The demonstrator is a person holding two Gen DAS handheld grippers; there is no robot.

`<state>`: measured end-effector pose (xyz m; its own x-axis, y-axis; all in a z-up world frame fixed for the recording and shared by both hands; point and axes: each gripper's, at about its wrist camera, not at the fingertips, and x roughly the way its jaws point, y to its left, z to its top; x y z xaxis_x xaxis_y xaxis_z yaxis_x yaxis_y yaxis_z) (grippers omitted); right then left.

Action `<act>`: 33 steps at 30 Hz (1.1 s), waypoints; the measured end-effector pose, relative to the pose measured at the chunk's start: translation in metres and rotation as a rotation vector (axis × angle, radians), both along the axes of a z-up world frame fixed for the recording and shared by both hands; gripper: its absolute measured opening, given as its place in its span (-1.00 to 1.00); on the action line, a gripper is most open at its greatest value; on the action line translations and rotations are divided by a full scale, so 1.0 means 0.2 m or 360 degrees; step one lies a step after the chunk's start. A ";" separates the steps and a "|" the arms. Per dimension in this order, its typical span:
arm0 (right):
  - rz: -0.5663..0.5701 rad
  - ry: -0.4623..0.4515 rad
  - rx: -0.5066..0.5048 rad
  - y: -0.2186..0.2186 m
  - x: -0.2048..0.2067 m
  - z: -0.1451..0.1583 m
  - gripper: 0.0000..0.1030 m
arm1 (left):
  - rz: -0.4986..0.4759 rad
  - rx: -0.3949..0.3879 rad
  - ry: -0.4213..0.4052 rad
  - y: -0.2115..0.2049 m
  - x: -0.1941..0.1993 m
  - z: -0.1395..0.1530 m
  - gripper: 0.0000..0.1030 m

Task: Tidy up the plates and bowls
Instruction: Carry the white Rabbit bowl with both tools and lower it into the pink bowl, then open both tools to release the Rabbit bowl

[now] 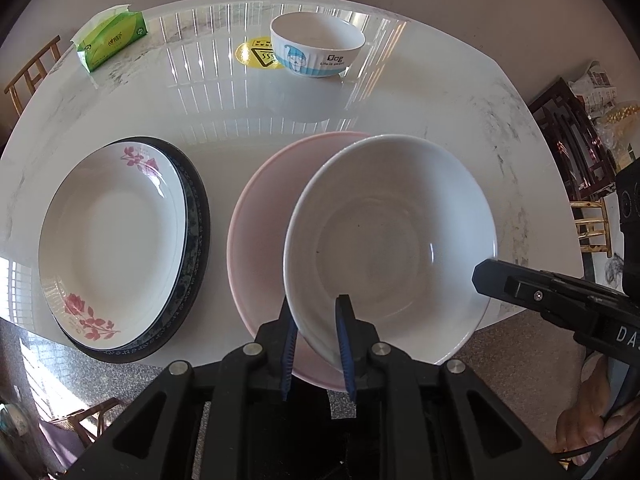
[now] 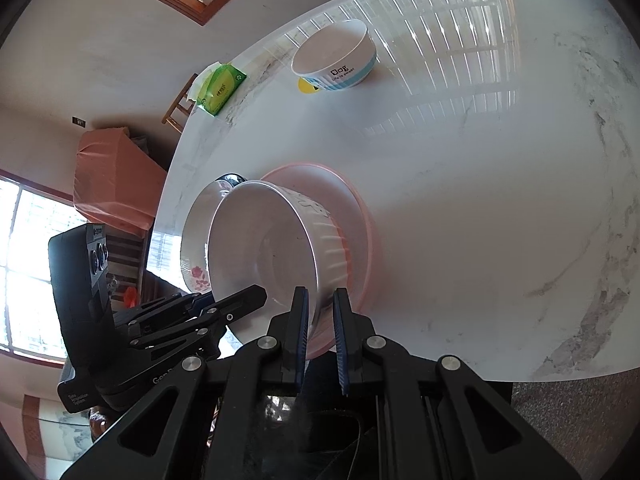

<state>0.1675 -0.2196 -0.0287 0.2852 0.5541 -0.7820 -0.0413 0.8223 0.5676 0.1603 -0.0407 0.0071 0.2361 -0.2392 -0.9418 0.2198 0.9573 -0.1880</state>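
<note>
A white bowl (image 1: 394,240) sits tilted over a pink plate (image 1: 260,216) near the table's front edge. My left gripper (image 1: 318,312) is shut on the white bowl's near rim. My right gripper (image 2: 321,300) is shut on the same bowl's (image 2: 264,248) rim from the other side, above the pink plate (image 2: 356,216). A floral white plate (image 1: 114,240) lies stacked on a dark patterned plate (image 1: 196,216) to the left. A cartoon "Dog" bowl (image 1: 316,44) stands at the far middle; it also shows in the right wrist view (image 2: 336,58).
A green tissue pack (image 1: 112,38) lies at the far left of the white marble table (image 1: 420,92). A yellow sticker (image 1: 256,54) is beside the Dog bowl. Chairs stand around the table, and the front edge is close below the bowl.
</note>
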 end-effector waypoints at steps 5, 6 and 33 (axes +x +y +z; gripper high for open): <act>-0.0011 0.0014 -0.0006 0.00 0.01 -0.03 -0.76 | -0.0019 0.0039 -0.0038 -0.01 0.00 0.00 -0.59; -0.0011 0.0014 -0.0002 0.00 0.01 -0.03 -0.76 | -0.0024 0.0050 -0.0049 -0.02 0.00 -0.01 -0.58; 0.0077 -0.0195 -0.0080 0.01 0.01 0.05 -0.68 | -0.0066 -0.0015 -0.0295 0.06 -0.03 0.14 -0.36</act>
